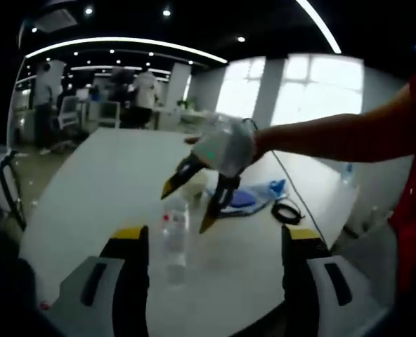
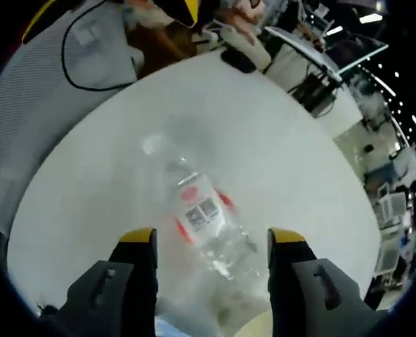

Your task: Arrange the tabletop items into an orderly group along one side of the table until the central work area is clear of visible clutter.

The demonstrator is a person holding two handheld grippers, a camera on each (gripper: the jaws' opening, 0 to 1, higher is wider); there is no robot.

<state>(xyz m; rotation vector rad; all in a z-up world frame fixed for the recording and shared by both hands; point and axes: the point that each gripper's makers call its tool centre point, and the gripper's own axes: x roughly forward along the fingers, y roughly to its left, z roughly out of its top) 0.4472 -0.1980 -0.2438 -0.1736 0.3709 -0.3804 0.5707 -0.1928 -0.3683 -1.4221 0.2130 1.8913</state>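
We work over a white counter. A clear plastic bottle stands upright near its middle, red cap on top, labelled band on the body; it looks empty or nearly so.

Handling, as we judge it: light, thin-walled, smooth. It will dent under a hard squeeze and tip at a nudge. Best hold is across the body at the label band, where the wall is straightest, not the tapering neck.

Our left gripper has its jaws spread wide, nothing between them. The bottle sits ahead of it, nearer the left jaw than the right, not touching either.

Our right gripper hangs above the bottle, looking steeply down on it. Its jaws are also wide and empty; the bottle lies between their lines, seemingly a little beyond the tips. In the left gripper view the right gripper hovers just above the cap.

Farther off lie a blue-and-white cloth and a dark coiled cable.
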